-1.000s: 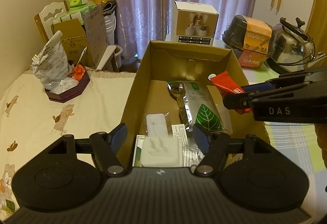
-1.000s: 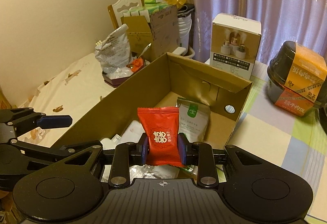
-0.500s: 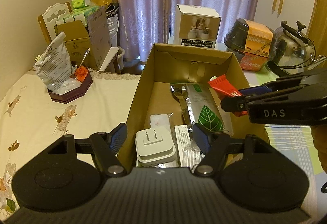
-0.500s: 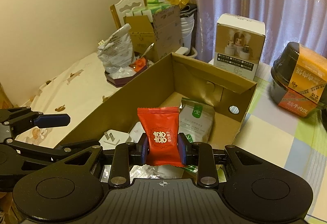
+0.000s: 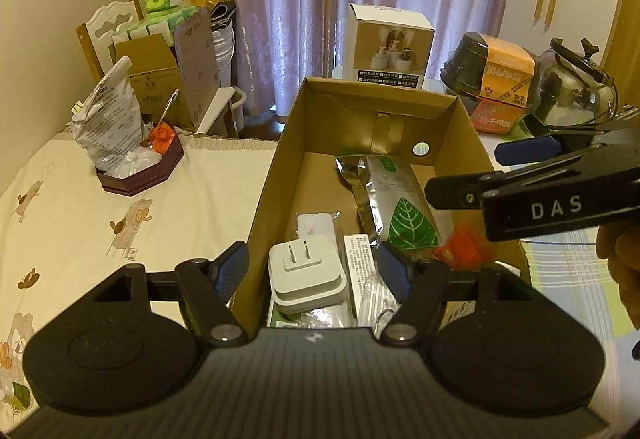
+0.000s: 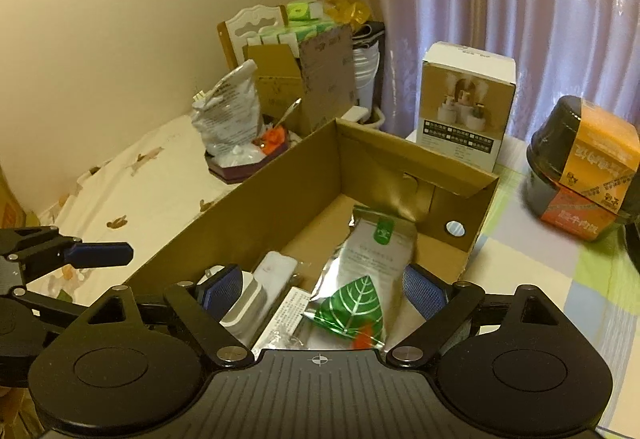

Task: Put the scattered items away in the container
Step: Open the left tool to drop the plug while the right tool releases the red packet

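An open cardboard box (image 5: 272, 175) (image 6: 288, 183) holds a white plug adapter (image 5: 306, 273) (image 6: 244, 303), a silver pouch with a green leaf (image 5: 394, 195) (image 6: 360, 279), a small white packet (image 5: 314, 225) (image 6: 274, 265) and a printed sachet (image 5: 358, 257). A red sachet (image 5: 460, 247) (image 6: 366, 337), blurred, lies at the box's near right end beside the leaf pouch. My left gripper (image 5: 316, 269) is open above the adapter, holding nothing. My right gripper (image 6: 324, 289) is open over the box, and its side shows in the left wrist view (image 5: 460, 175).
A dark tray with a crumpled bag (image 5: 138, 169) (image 6: 240, 143) sits on the cream cloth to the left. Behind the box stand a white product box (image 5: 390, 43) (image 6: 466, 103), stacked black bowls with orange labels (image 5: 492, 83) (image 6: 584, 167) and a kettle (image 5: 576, 87). A chair with cartons (image 5: 156, 51) stands by the curtain.
My right gripper opened and the red sachet fell from it into the box's near right end. The white adapter left my left gripper earlier and now rests in the box.
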### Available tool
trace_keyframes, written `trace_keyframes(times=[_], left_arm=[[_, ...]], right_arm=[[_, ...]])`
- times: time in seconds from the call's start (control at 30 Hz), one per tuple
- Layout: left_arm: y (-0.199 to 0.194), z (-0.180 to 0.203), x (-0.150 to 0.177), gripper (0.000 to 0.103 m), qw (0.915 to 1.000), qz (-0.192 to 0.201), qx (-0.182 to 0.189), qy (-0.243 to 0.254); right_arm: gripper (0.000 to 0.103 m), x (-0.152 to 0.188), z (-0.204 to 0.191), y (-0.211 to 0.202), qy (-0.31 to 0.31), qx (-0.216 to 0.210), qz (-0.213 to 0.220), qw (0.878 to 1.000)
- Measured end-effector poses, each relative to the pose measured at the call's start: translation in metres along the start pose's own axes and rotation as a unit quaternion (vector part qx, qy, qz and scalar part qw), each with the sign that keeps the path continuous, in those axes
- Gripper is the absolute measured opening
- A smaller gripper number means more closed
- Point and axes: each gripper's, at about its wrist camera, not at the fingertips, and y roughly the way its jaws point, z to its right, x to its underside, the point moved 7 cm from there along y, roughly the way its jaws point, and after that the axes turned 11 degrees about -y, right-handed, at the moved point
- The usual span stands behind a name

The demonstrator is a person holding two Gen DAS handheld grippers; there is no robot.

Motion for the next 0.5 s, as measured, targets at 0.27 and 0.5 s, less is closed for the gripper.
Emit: trace_keyframes(times=[0.27, 0.5], left_arm=[[-0.004, -0.001, 0.003, 0.066, 1.0, -0.002, 0.0, -0.001], [-0.015, -0.001, 0.004, 0.068, 1.0, 0.002, -0.004, 0.001]], right_arm=[[0.093, 0.0, 0.0, -0.003, 0.0, 0.002, 0.001, 1.0], [0.093, -0.001, -0.003, -0.017, -0.001, 0.004, 0.005, 1.0]])
